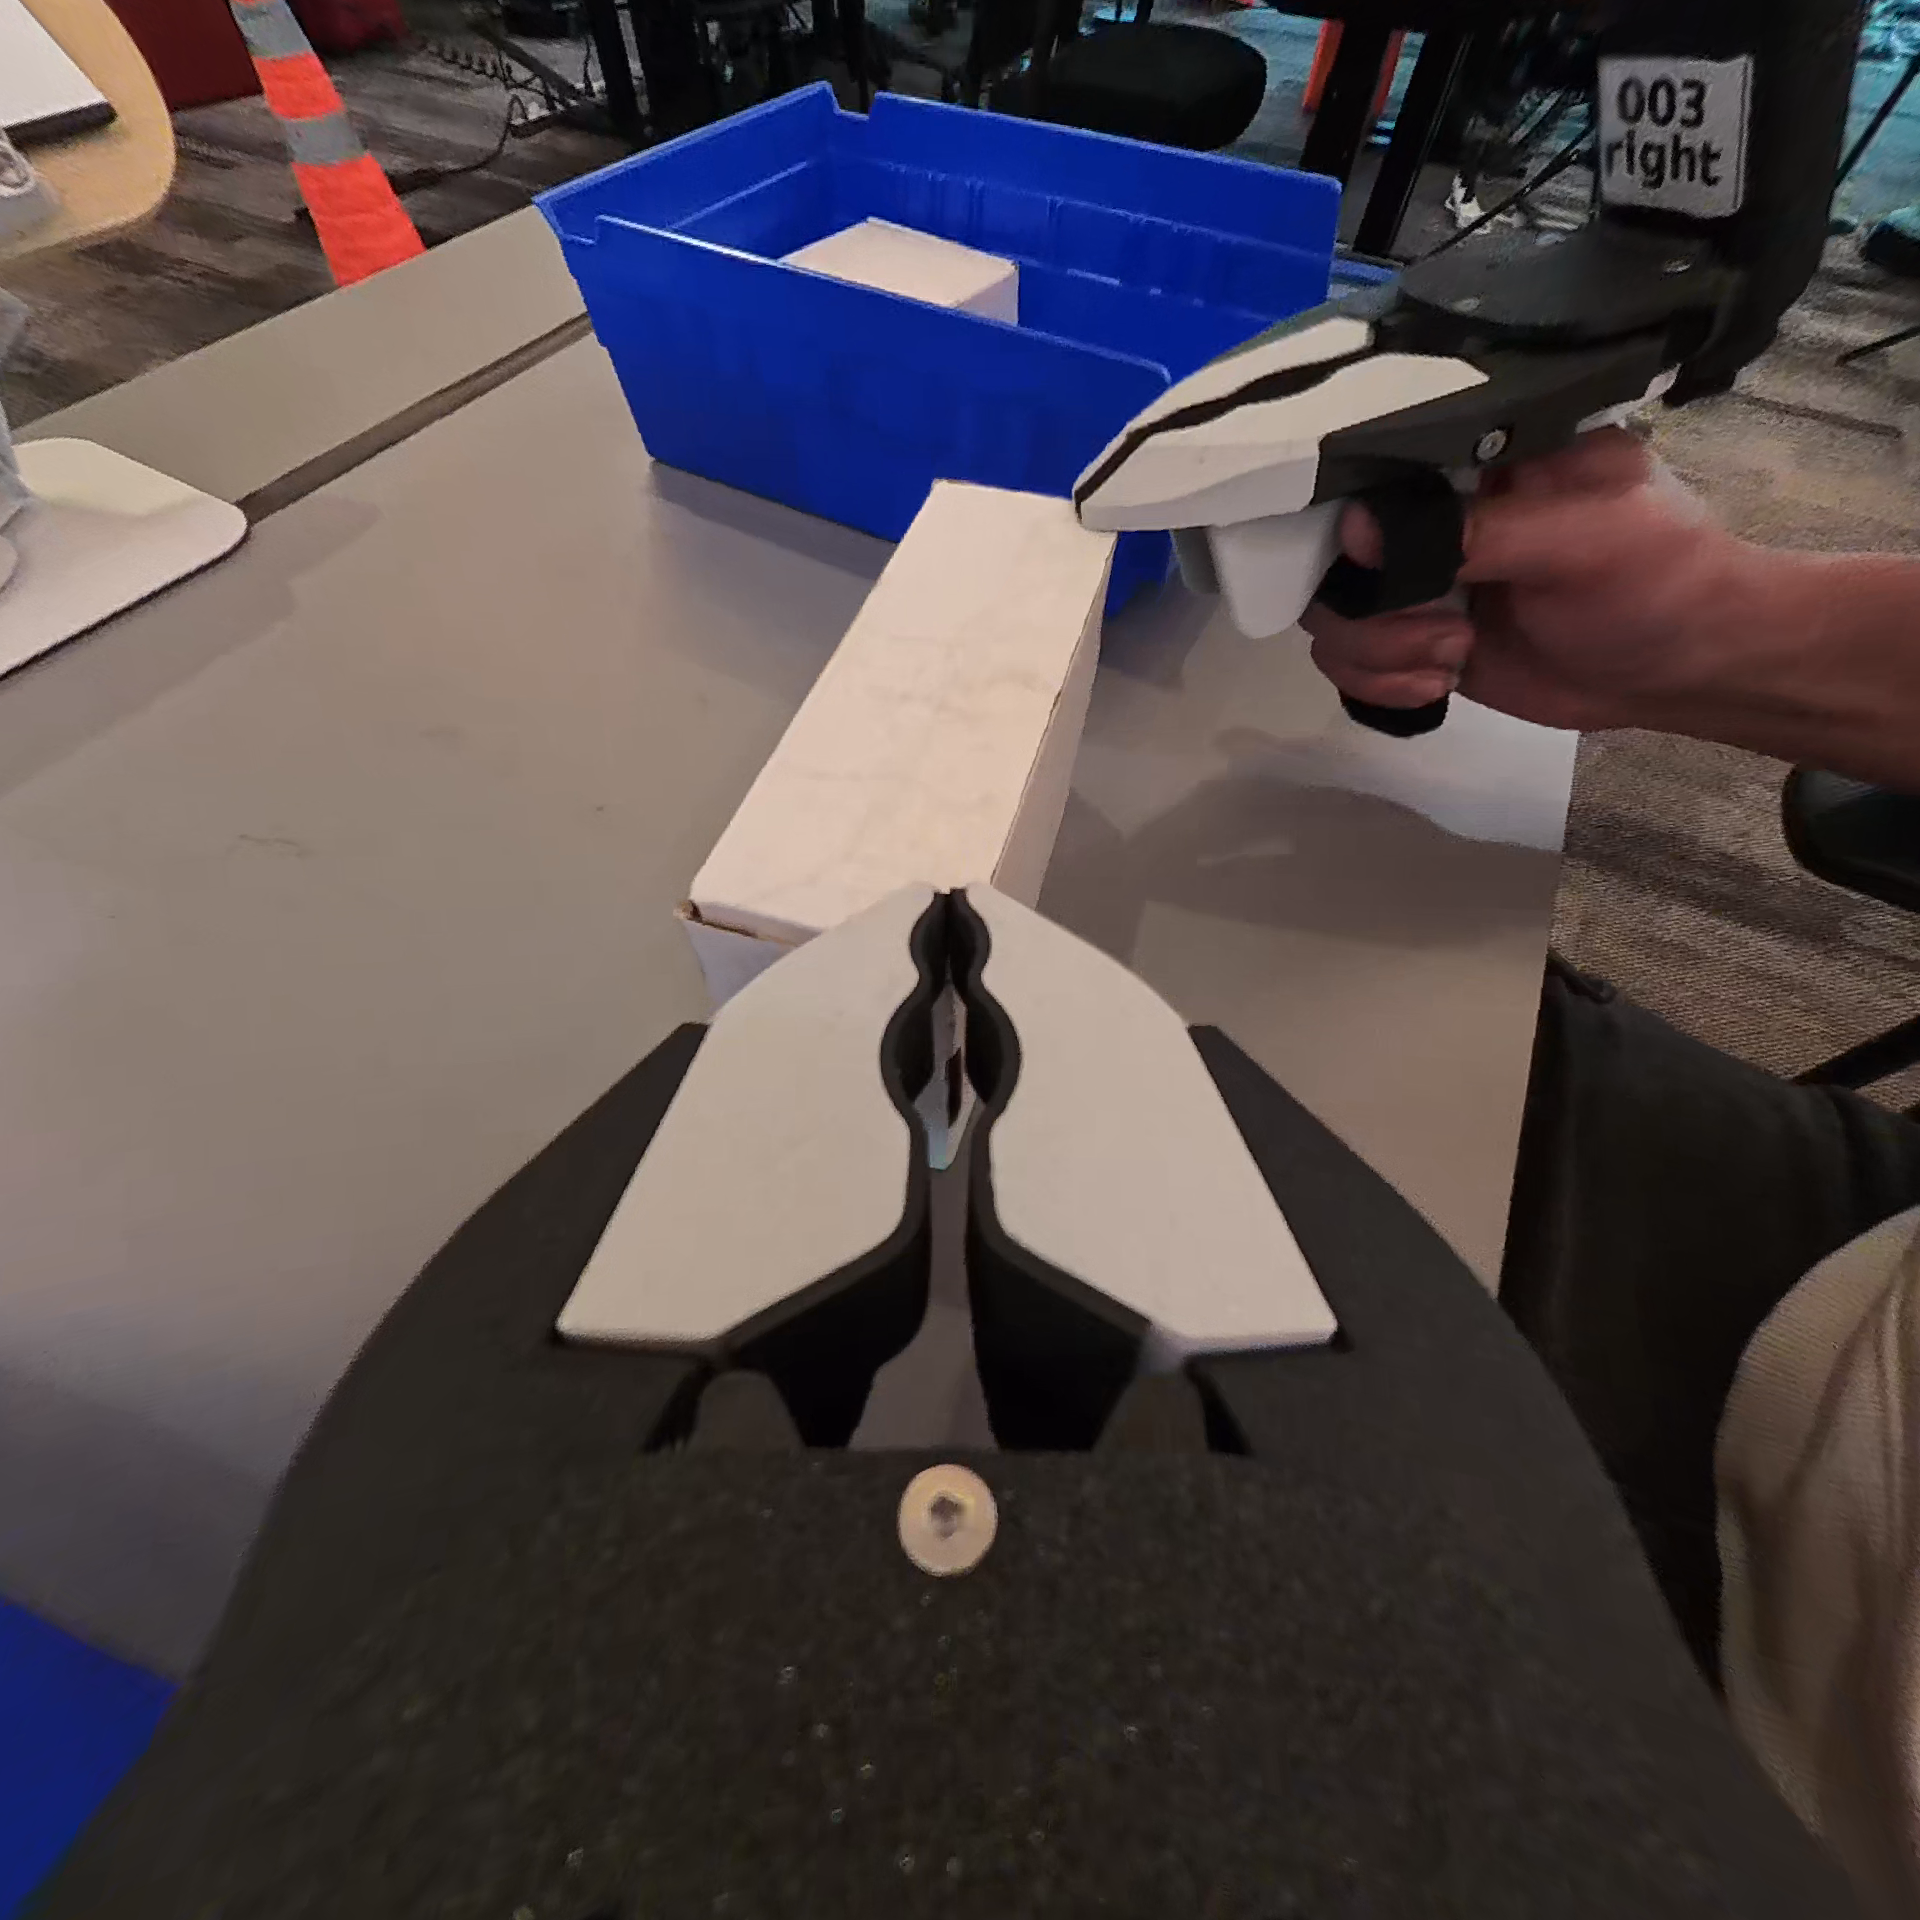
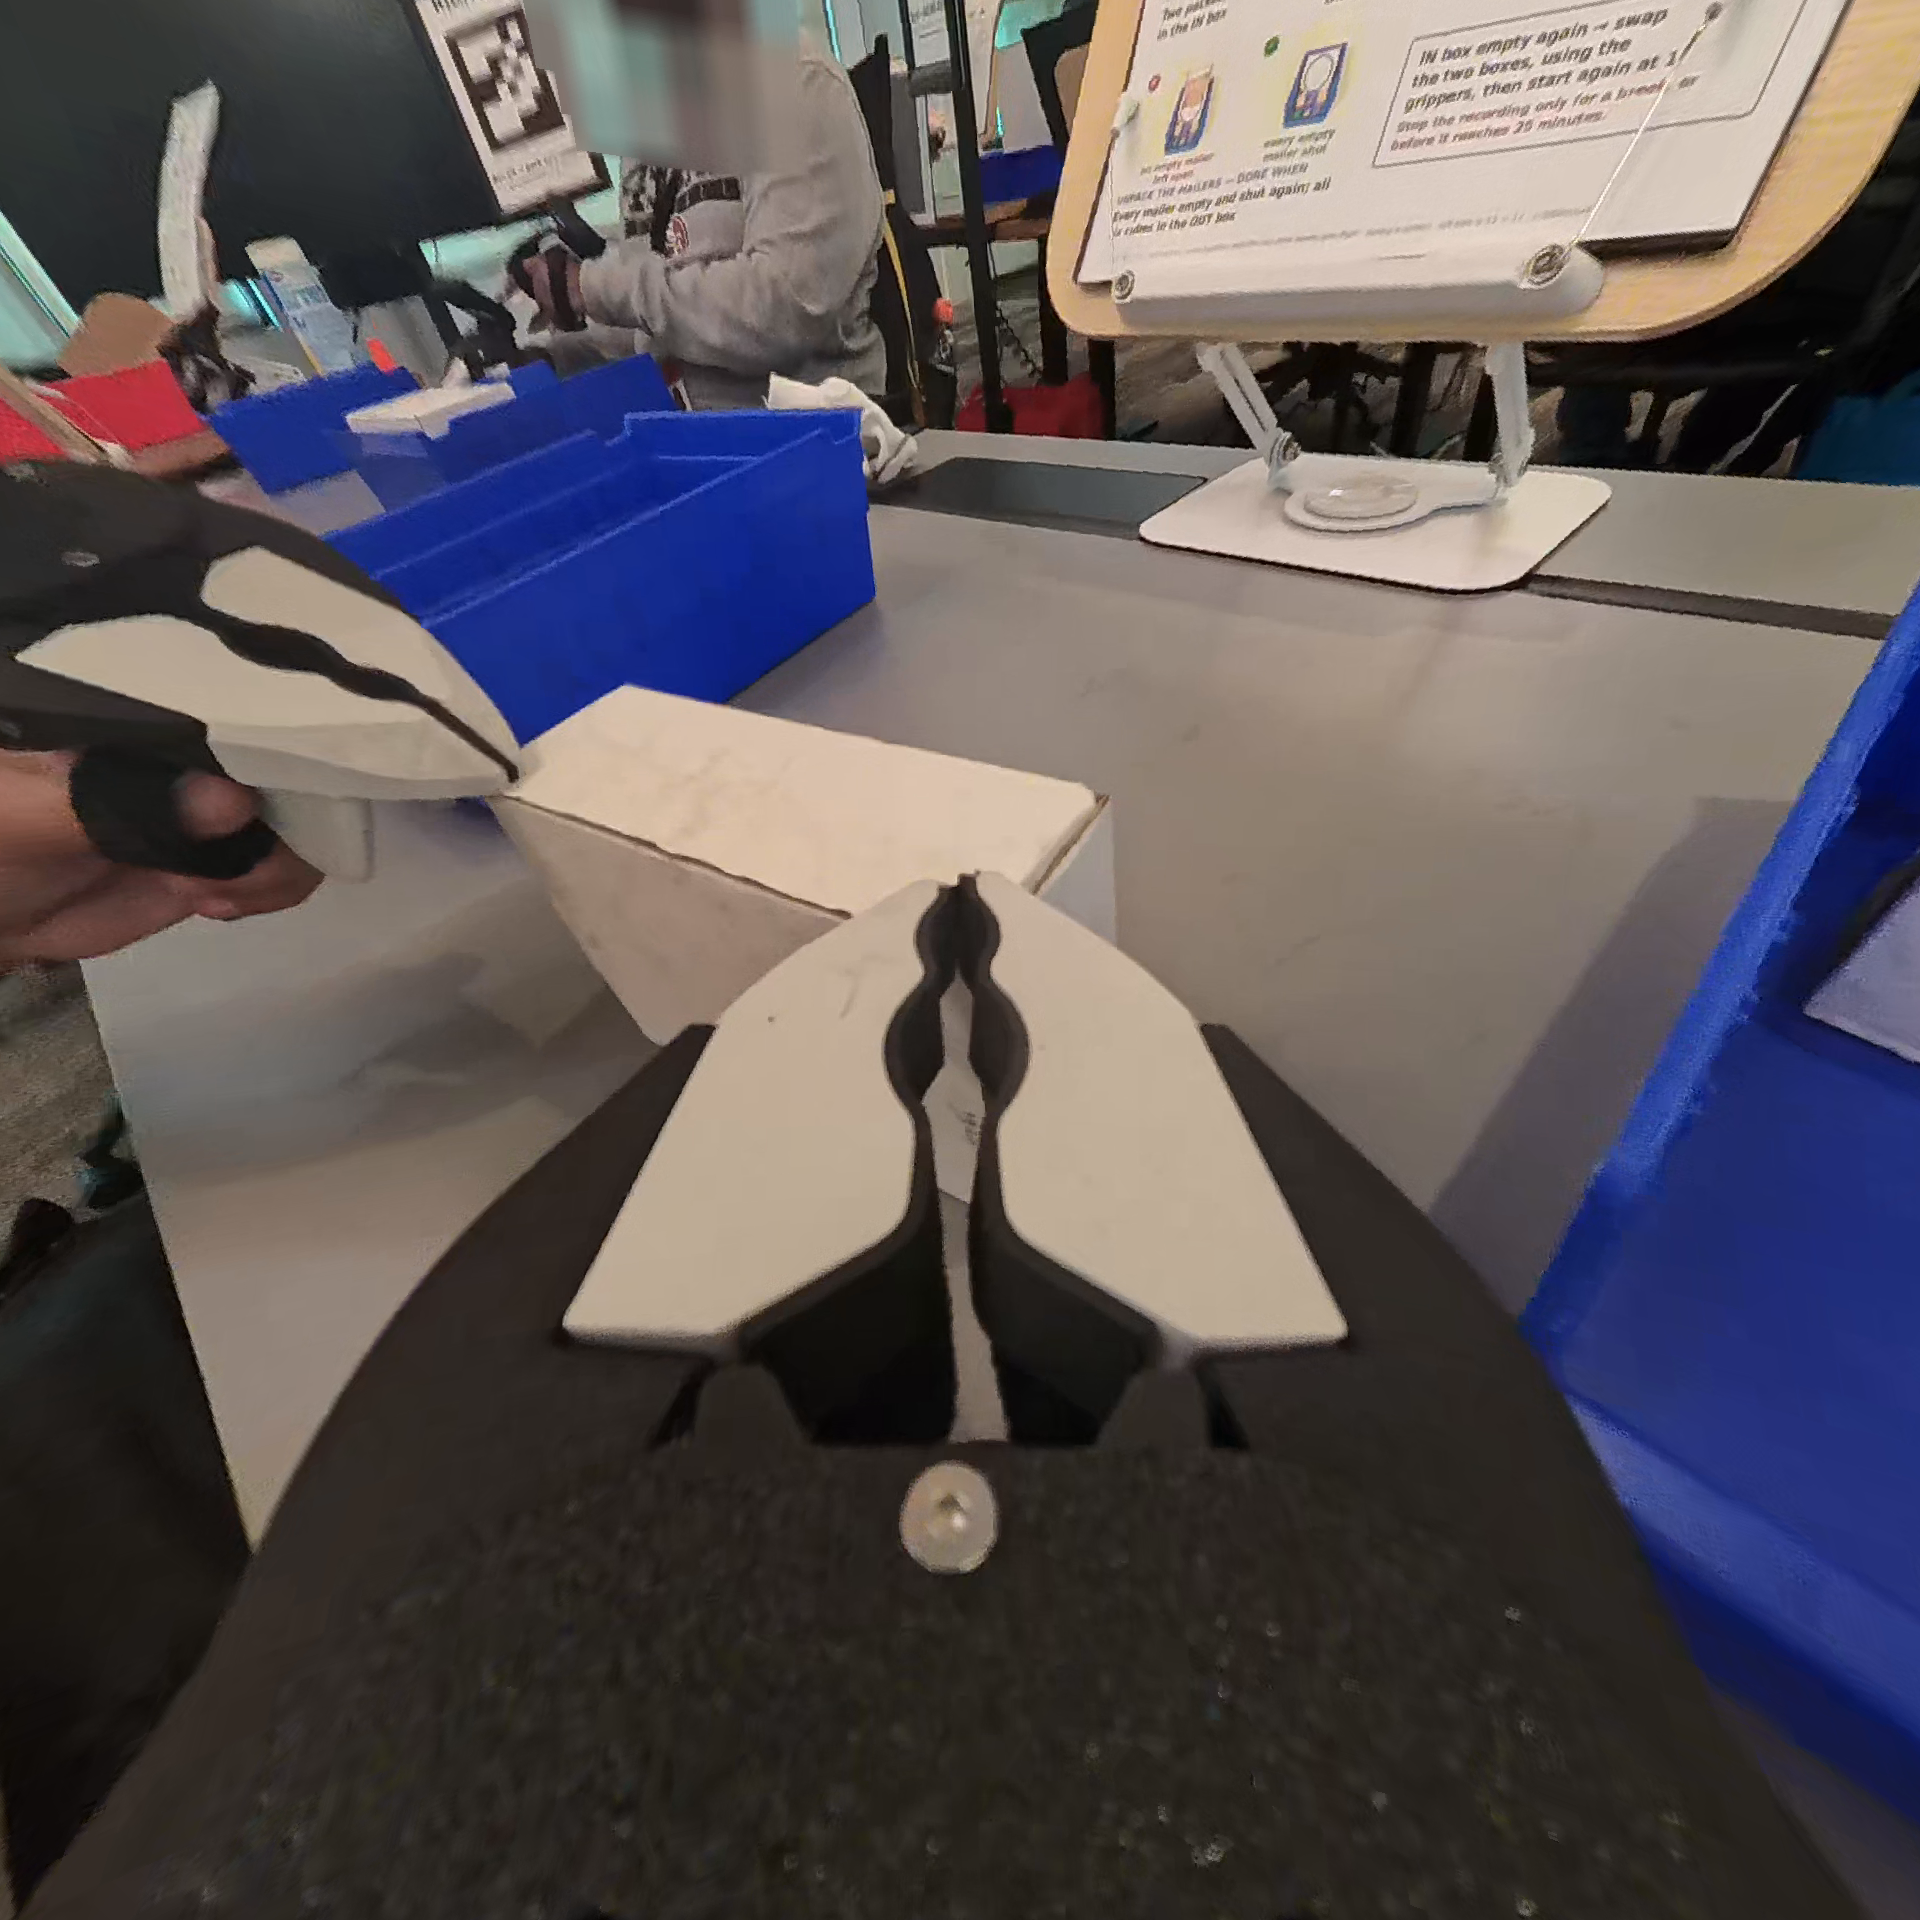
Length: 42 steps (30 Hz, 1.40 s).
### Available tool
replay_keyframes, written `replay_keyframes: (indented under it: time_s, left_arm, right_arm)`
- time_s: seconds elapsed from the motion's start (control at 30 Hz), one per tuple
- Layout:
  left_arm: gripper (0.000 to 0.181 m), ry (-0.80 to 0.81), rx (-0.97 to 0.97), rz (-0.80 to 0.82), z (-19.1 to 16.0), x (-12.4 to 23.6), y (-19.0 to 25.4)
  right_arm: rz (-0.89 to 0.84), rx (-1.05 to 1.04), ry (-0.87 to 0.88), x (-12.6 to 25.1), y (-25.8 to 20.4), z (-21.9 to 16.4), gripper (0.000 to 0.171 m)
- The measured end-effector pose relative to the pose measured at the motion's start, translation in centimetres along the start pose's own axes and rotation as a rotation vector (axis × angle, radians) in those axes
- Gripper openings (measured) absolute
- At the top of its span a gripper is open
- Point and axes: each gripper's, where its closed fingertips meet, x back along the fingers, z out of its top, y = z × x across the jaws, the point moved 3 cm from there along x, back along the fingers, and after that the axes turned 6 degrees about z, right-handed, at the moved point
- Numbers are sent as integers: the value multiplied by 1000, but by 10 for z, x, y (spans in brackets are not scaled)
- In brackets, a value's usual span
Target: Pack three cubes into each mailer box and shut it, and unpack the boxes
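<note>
The left gripper [image 1: 951, 904] has its white fingers pressed together with nothing between them, its tips at the near end of a long white mailer box [image 1: 914, 717] that lies shut on the grey table [image 1: 364, 779]. The right gripper [image 2: 966, 891] is likewise closed and empty-handed, its tips at the opposite end of the same box [image 2: 790, 800]; in the left wrist view it comes in from the right, held by a hand [image 1: 1558, 613], and its tips touch the far right corner of the lid. Just beyond the box's far end stands a blue bin [image 1: 831, 395] with a second white mailer box [image 1: 914, 272] lying inside it. In the right wrist view another blue bin [image 2: 665, 561] sits on the far left of the table, just behind the box, and a blue wall [image 2: 1787, 1091] rises at the right edge. Farther back a white stand [image 2: 1382, 509] carries an instruction sheet. An orange cone [image 1: 332, 156] stands on the floor beyond the table.
</note>
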Motion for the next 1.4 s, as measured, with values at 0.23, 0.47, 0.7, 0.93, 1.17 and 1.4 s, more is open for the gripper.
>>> replay_keyframes:
  time_s: [0.23, 0.47, 0.7, 0.93, 1.17, 1.4]
  left_arm:
    - [1, -3, 22, 5, 0, 0, -1]
    - [0, -7, 13, 21, 0, -1, -1]
    - [43, 58, 108, -25, 3, 24, 8]
    - [63, -3, 83, 9, -57, 55, 33]
    - [62, -66, 90, -89, -69, 50, 42]
    - [60, -84, 51, -68, -72, 53, 41]
  right_arm:
    - [12, -51, 42, -1, -1, -1, 1]
    - [-14, -27, 22, -1, -1, 0, 1]
    - [76, 117, -89, 3, -25, 27, 22]
    - [235, 845, -629, -30, -49, 21, 77]
    - [356, 829, -1087, -80, -28, 6, 86]
    - [372, 818, -1152, -87, -30, -9, 74]
